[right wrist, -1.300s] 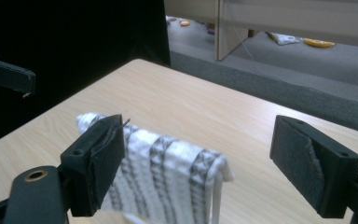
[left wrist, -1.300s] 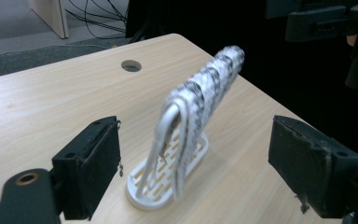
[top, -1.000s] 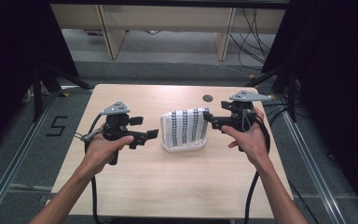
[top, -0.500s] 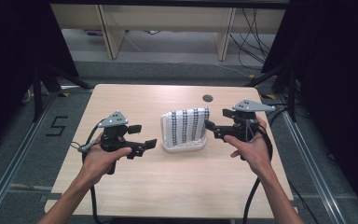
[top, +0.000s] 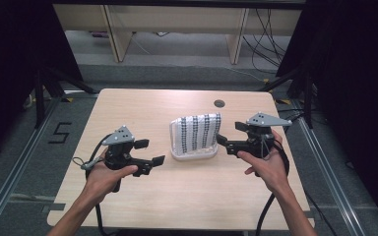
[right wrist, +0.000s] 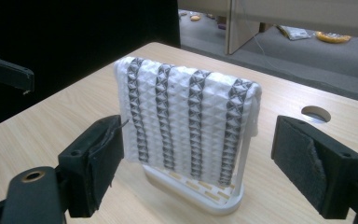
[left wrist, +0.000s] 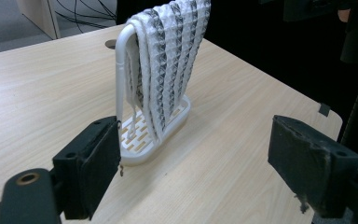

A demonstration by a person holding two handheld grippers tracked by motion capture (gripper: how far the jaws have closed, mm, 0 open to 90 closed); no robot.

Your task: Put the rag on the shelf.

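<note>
Item: striped cloth — draped over a white rack that stands near the table centre, just short of the cable hole. Long axis runs across the table, left to right. Right gripper: jaws wide apart, empty, just beside the rack's right end, the nearer claw. Left gripper: also agape, empty, off the rack's left, farther away.

One striped cloth hangs over one white rack. Two grippers are on hand, a left gripper and a right gripper, on one wooden table with one round hole.
</note>
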